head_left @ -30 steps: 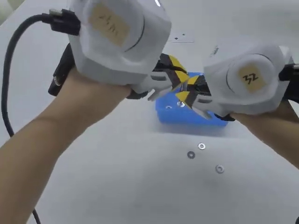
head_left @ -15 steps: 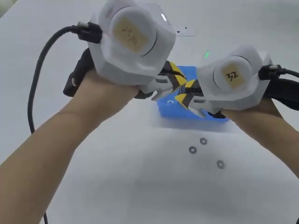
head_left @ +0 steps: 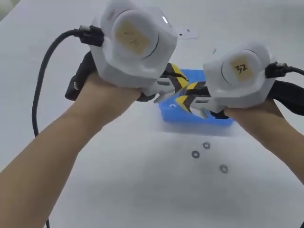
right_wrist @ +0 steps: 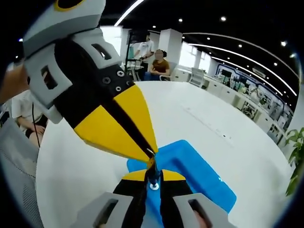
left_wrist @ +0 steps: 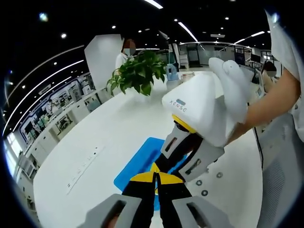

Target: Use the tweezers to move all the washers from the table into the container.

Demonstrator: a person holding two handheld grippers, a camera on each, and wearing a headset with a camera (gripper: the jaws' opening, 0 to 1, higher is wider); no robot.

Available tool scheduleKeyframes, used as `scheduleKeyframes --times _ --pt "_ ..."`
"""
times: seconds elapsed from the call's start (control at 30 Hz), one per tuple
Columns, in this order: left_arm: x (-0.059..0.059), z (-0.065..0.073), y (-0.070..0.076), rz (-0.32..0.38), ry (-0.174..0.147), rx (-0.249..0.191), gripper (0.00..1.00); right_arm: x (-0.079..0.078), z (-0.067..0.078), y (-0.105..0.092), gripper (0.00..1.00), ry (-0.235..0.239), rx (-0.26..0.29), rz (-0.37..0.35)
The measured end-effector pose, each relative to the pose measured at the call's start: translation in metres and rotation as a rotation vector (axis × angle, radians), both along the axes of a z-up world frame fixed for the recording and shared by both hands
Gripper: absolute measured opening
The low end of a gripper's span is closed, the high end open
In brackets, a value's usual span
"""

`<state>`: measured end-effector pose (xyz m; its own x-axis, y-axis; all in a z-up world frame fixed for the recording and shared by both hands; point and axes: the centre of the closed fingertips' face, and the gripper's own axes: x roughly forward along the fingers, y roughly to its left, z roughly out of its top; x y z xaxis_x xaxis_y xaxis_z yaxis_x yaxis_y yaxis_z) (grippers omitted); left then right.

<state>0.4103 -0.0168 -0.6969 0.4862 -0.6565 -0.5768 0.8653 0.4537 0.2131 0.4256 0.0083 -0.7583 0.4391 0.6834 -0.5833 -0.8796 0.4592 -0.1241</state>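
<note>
Hovering above the container, the right hand-held gripper pinches tweezers, the left hand-held gripper pressed together.

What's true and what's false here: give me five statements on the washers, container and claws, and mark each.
1. Three washers lie on the table, outside the container. True.
2. The container is red. False: it is blue.
3. The left claw and right claw face each other over the container. True.
4. The left claw rests on the table among the washers. False: it hangs over the container.
5. A black cable runs from the left claw's white body. True.
</note>
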Motion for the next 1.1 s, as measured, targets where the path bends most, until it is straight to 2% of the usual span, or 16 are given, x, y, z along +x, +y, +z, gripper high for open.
scheduleKeyframes --times 0.1,0.17,0.4,0.5,0.7,0.9,1.1 --pt "-0.010 0.017 -0.002 -0.009 -0.025 -0.027 0.00 -0.007 0.018 -0.003 0.06 -0.054 0.019 -0.002" --pt "-0.019 0.026 -0.003 -0.016 -0.033 -0.042 0.00 -0.015 0.027 -0.006 0.06 -0.071 0.026 0.000" --pt "-0.042 0.043 -0.009 -0.064 -0.054 -0.036 0.00 -0.037 0.044 -0.009 0.06 -0.119 0.041 0.008" --pt "-0.048 0.046 -0.012 -0.075 -0.056 -0.043 0.00 -0.042 0.046 -0.010 0.05 -0.124 0.042 0.009" --pt "-0.061 0.042 -0.015 -0.089 -0.038 -0.032 0.00 -0.054 0.041 -0.011 0.05 -0.089 0.061 -0.002" --pt "-0.077 0.023 -0.019 -0.104 0.015 -0.018 0.00 -0.071 0.019 -0.014 0.05 -0.024 0.046 -0.012" --pt "-0.083 0.007 -0.022 -0.104 0.057 -0.012 0.00 -0.080 0.002 -0.017 0.06 0.045 0.046 -0.022"
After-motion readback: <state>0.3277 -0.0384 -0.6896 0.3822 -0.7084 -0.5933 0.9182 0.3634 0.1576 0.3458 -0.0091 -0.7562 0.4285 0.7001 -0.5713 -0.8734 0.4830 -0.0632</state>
